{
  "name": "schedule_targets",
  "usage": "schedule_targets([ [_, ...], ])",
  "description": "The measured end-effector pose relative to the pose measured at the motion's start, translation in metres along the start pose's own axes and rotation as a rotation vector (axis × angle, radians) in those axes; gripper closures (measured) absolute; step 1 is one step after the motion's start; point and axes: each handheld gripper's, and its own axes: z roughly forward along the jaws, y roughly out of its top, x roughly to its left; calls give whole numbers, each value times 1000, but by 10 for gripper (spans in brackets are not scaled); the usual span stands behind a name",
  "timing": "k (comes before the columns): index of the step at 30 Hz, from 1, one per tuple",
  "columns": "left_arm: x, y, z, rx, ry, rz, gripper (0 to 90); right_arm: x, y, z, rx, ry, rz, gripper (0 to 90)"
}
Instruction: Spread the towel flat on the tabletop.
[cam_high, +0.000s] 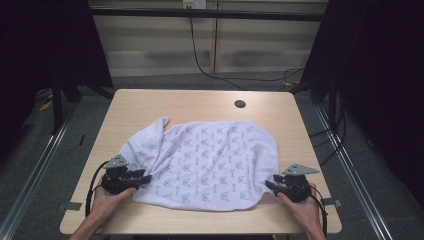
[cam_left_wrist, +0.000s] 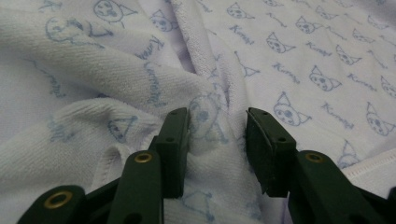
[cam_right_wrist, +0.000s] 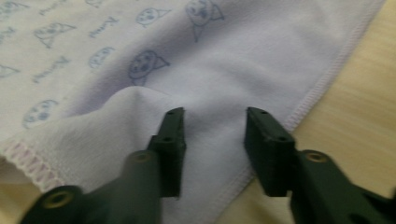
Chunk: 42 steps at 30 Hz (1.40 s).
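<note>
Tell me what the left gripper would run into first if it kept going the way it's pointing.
The left gripper would most likely meet the bunched fold of the towel lying between its open jaws; cloth already sits by the left pad, though actual contact is hard to judge.

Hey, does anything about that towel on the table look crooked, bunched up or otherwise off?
Yes. The printed towel is not lying flat: its left side is bunched into thick folds, with one corner poking toward the back of the table. The right side lies smoother, though a small flap is folded over near the right gripper. No tear or stain shows.
</note>
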Motion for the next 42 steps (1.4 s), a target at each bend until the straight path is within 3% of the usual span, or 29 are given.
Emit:
schedule_targets([
  [2,-1,0,0,2,-4,6,599,-7,1,1,2,-10,20,804],
  [3,-2,0,1,2,-9,5,599,-7,1,1,2,-10,20,804],
  [4,-3,0,0,2,-12,9,600,-17,3,2,3,-37,48,872],
  [5,-4,0,0,5,-21,5,600,-21,4,3,2,-45,56,880],
  [6,-6,-1,0,8,-34,4,600,-27,5,4,1,-75,53,884],
  [8,-12,-1,1,18,-53,14,598,-41,8,5,-5,-89,90,887],
  [13,-35,-2,4,48,-108,55,581,-60,18,11,-42,-128,125,887],
  [15,-44,-5,4,52,-152,51,577,-66,23,10,-67,-144,147,883],
  [20,-56,-8,-1,59,-198,66,562,-71,31,3,-110,-114,165,793],
  [22,-58,-5,-8,25,-221,83,559,-55,35,-5,-132,-66,136,732],
  [26,-50,5,-15,-32,-207,66,559,-35,34,-7,-140,-11,117,692],
  [27,-41,15,-22,-71,-182,61,571,-14,33,-4,-120,30,78,657],
  [30,-25,25,-26,-116,-153,37,595,15,32,1,-106,101,38,616],
  [32,-19,29,-26,-120,-130,43,619,23,33,3,-96,121,27,597],
  [33,-9,32,-25,-124,-109,36,619,32,34,5,-88,139,5,584],
  [34,-2,34,-24,-126,-89,20,611,52,38,11,-82,199,-14,577],
  [35,12,35,-19,-116,-60,-5,602,61,40,14,-82,220,-30,567],
  [36,16,34,-16,-106,-40,-9,583,68,42,19,-72,246,-39,559],
  [37,16,34,-16,-106,-40,-9,557,74,43,23,-66,257,-50,553],
  [38,22,31,-10,-73,6,13,538,82,45,29,-56,273,-64,542],
  [42,29,22,2,-36,1,13,480,100,45,42,-29,299,-99,489],
])
